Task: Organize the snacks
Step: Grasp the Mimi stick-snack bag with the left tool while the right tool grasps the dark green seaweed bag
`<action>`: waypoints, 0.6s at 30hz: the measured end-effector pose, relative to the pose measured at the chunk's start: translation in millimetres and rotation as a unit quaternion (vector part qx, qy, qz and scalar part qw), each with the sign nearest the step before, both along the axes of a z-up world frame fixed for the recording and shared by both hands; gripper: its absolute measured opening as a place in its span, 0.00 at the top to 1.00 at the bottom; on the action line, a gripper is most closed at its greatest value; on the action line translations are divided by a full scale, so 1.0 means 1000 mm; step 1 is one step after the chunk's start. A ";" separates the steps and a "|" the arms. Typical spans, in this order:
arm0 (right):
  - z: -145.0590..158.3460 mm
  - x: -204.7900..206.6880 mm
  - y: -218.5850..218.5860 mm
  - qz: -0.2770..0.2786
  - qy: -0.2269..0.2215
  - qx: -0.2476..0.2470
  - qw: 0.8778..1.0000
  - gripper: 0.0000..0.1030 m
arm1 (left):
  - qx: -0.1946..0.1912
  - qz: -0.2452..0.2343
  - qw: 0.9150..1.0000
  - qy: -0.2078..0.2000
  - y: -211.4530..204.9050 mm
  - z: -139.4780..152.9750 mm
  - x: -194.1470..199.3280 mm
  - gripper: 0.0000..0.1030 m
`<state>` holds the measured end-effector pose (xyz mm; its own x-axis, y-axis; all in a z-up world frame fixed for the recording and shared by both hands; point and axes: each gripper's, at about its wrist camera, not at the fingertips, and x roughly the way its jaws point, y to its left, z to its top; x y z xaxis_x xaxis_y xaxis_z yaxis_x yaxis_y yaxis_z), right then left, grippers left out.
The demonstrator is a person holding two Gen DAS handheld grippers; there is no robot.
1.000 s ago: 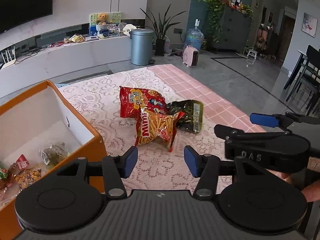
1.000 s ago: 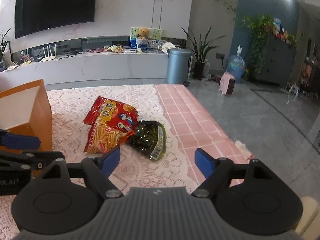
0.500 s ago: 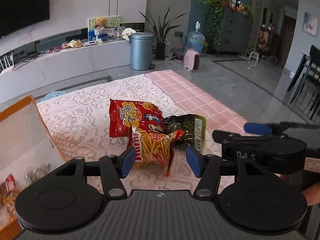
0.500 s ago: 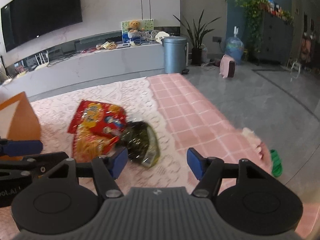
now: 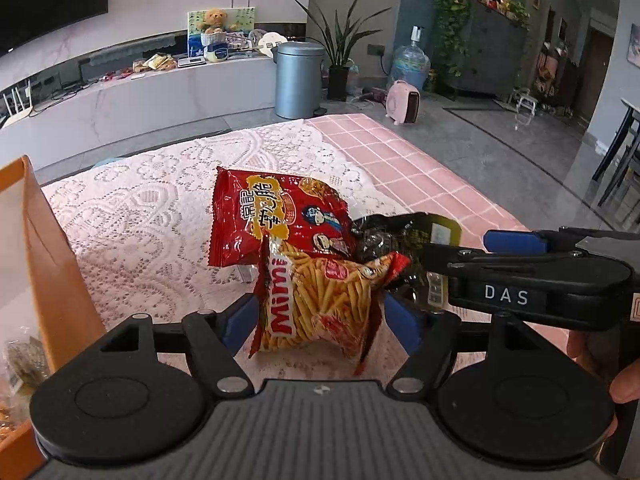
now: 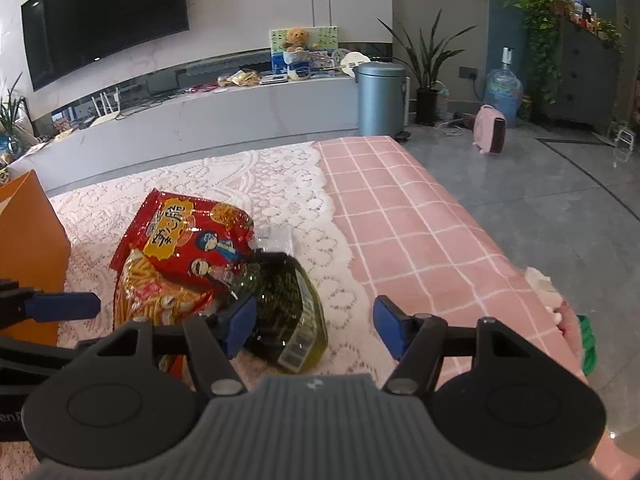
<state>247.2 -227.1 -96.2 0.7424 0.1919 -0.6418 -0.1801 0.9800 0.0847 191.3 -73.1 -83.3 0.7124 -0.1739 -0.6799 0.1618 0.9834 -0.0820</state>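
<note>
Three snack bags lie together on the lace cloth: a yellow-red Mimi stick bag (image 5: 320,304), a red bag (image 5: 276,216) behind it, and a dark green bag (image 5: 404,240) to its right. My left gripper (image 5: 320,324) is open with its blue pads on either side of the Mimi bag's near end, not closed on it. My right gripper (image 6: 314,326) is open, its fingers straddling the dark green bag (image 6: 288,312). The red bag (image 6: 188,232) and Mimi bag (image 6: 156,296) lie left of it.
An orange box (image 5: 52,280) with small snack packs inside stands at the left, also visible in the right wrist view (image 6: 28,240). The pink checked table cover (image 6: 400,220) drops off at the right edge. A grey bin (image 5: 298,80) stands on the floor beyond.
Both grippers have moved forward toward the snack pile. The left now straddles the Mimi bag, the right straddles the dark green bag. The orange box has slid toward the left edge of view.
</note>
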 end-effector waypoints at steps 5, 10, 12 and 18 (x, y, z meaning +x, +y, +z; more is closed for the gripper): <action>-0.005 0.009 -0.008 -0.009 0.007 0.022 1.000 0.33 | -0.003 -0.009 1.000 0.011 -0.004 -0.010 0.011 0.15; -0.006 0.015 -0.015 -0.014 0.007 0.067 0.998 0.33 | 0.029 -0.020 0.999 -0.004 -0.009 -0.015 0.012 0.14; -0.007 0.017 -0.011 -0.007 0.006 0.063 0.998 0.33 | 0.027 -0.016 1.000 -0.003 -0.009 -0.016 0.014 0.14; -0.014 0.024 0.001 0.015 0.005 0.053 0.998 0.33 | 0.028 -0.006 1.000 -0.002 -0.010 -0.017 0.018 0.14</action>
<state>270.9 -226.2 -109.9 0.7287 0.2810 -0.6246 -0.2080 0.9597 0.1890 209.8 -82.9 -100.0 0.7129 -0.1428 -0.6865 0.1728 0.9846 -0.0253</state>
